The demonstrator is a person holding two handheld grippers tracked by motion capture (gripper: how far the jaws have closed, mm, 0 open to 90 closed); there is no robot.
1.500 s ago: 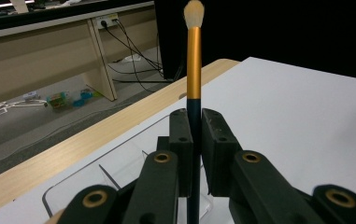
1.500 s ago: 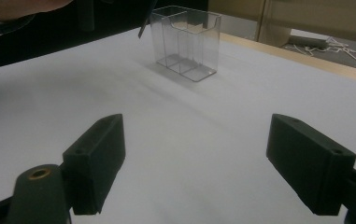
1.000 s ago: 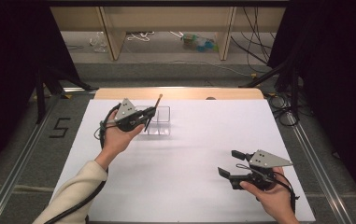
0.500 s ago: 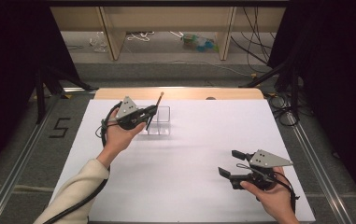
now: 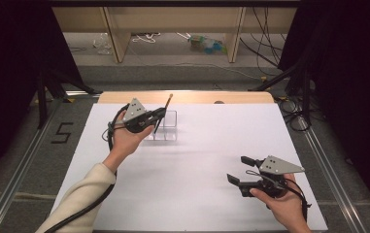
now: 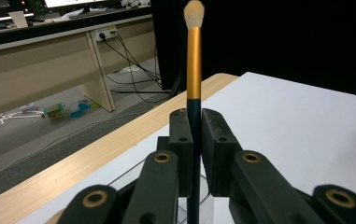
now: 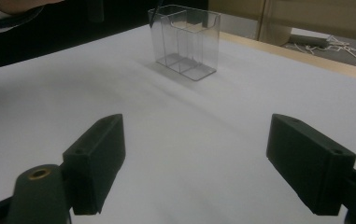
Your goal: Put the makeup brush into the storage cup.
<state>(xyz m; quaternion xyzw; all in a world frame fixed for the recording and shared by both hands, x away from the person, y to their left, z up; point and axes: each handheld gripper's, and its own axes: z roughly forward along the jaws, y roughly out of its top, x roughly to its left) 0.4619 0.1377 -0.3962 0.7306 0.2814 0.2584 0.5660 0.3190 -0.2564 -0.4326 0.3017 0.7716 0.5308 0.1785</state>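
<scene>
A: High view first. What is the left gripper [image 5: 159,114] doing?

B: Its jaws are clamped on a makeup brush [image 5: 163,111], which leans toward one o'clock over the clear acrylic organizer [image 5: 169,127] at the far left of the white table [image 5: 211,145]. The brush's lower end dips at the organizer's near-left corner; I cannot tell whether it is inside a compartment.

A: And the right gripper [image 5: 239,170]?

B: At about five o'clock on the table, well apart from the organizer, jaws spread and nothing between them.

A: Anything different from a second ago?

B: No. Both hands, the brush and the organizer sit as they did.

A: Left gripper view?

B: The left gripper [image 6: 195,135] pinches the brush's dark handle; the gold ferrule and pale bristles [image 6: 194,9] rise to twelve o'clock. The organizer's rim [image 6: 129,175] shows just below the jaws.

A: Right gripper view?

B: The right gripper [image 7: 213,161] has its jaws wide apart over bare table. The organizer [image 7: 187,42] stands upright toward twelve o'clock, its dividers visible.
</scene>
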